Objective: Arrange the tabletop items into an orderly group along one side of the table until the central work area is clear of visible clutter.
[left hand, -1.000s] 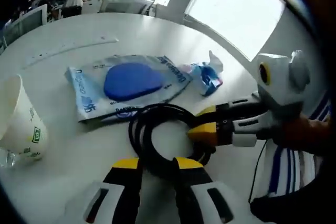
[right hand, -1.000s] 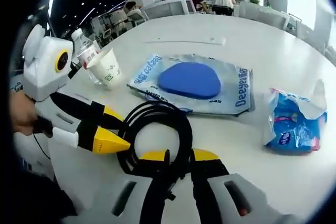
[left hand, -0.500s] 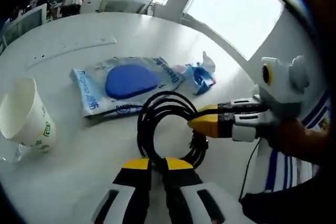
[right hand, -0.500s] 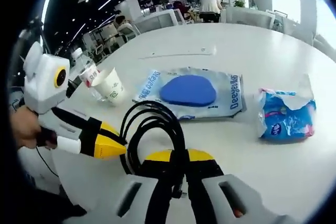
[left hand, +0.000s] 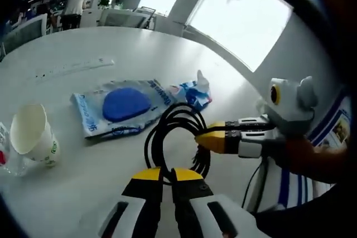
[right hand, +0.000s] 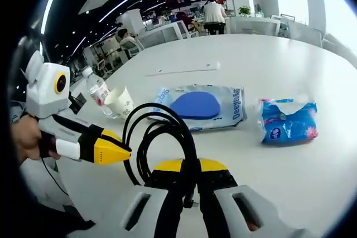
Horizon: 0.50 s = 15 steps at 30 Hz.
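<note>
Water bottle (right hand: 99, 89) beside paper cup (right hand: 120, 102), right gripper view.

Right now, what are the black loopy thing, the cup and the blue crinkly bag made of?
The coiled black cable looks rubber- or plastic-coated: smooth, slightly shiny, bending in loops. The cup looks like paper: matte cream walls with a small printed green mark. The blue packet seems to be thin plastic film: glossy, wrinkled, with a crumpled torn top.
</note>
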Motion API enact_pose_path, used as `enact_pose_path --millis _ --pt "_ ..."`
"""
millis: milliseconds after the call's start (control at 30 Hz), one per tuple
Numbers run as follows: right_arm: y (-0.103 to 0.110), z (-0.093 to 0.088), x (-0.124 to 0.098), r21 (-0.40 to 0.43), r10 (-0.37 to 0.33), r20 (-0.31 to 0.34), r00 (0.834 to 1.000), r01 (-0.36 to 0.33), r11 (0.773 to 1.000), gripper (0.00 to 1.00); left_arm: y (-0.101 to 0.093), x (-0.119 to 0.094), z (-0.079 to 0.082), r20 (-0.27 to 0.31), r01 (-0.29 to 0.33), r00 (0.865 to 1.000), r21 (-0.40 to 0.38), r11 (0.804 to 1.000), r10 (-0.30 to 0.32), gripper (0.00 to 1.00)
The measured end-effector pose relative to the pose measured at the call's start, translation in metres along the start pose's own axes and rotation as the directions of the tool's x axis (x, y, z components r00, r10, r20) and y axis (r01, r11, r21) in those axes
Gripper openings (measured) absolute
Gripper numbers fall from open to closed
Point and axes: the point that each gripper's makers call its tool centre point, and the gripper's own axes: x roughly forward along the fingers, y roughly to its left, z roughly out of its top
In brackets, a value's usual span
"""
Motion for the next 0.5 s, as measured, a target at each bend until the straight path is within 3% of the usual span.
enact_pose_path --millis 233,500 --pt "-0.013 -0.005 -0.016 0.008 -0.037 -0.008 0.999 0.037 0.999 0.04 -0.019 0.010 -0.001 -0.022 0.043 0.999 0.018 0.999 -0.042 0.04" --pt "-0.044 -0.016 -0.035 0.018 -0.100 -0.043 0.994 0.101 0.995 0.04 -0.050 0.031 -0.001 -0.052 0.094 0.994 0.037 0.995 -0.092 0.04"
